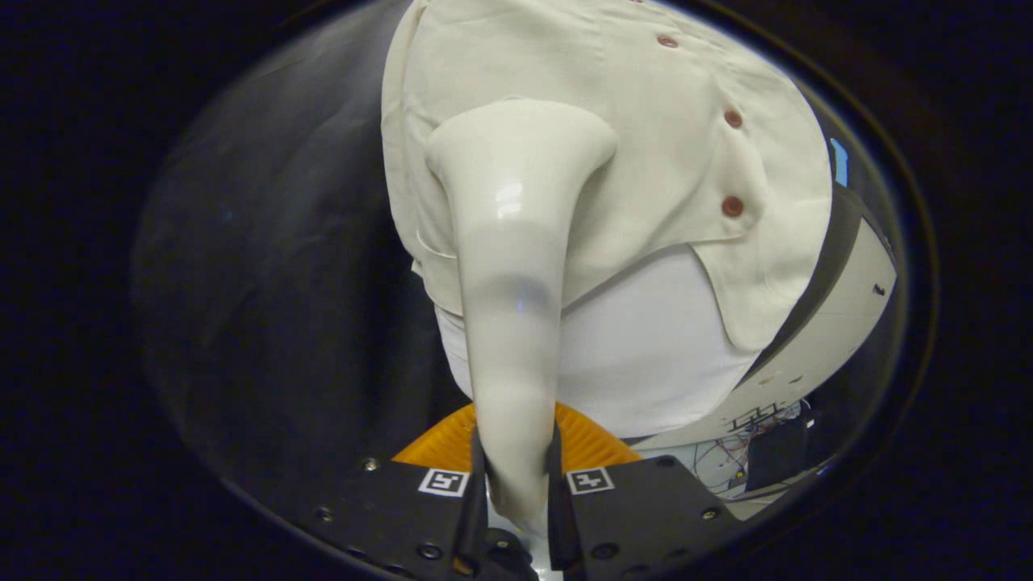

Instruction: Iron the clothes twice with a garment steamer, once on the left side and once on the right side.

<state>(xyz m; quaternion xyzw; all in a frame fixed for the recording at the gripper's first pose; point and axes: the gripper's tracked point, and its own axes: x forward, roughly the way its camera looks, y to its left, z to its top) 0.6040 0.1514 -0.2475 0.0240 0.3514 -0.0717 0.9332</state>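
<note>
My gripper is shut on the garment steamer, a cream-white wand whose handle runs up from between my fingers to a wide flat head. The head lies against a cream short-sleeved shirt with brown buttons, on the side of the shirt away from the button row. The shirt hangs over a white inner garment that shows below its hem. The steamer hides part of the shirt front behind it.
Dark cloth hangs beside the shirt on the steamer's side. An orange ribbed piece sits just beyond my fingers. Past the buttons lies a white panel with a black band, and some wires below it.
</note>
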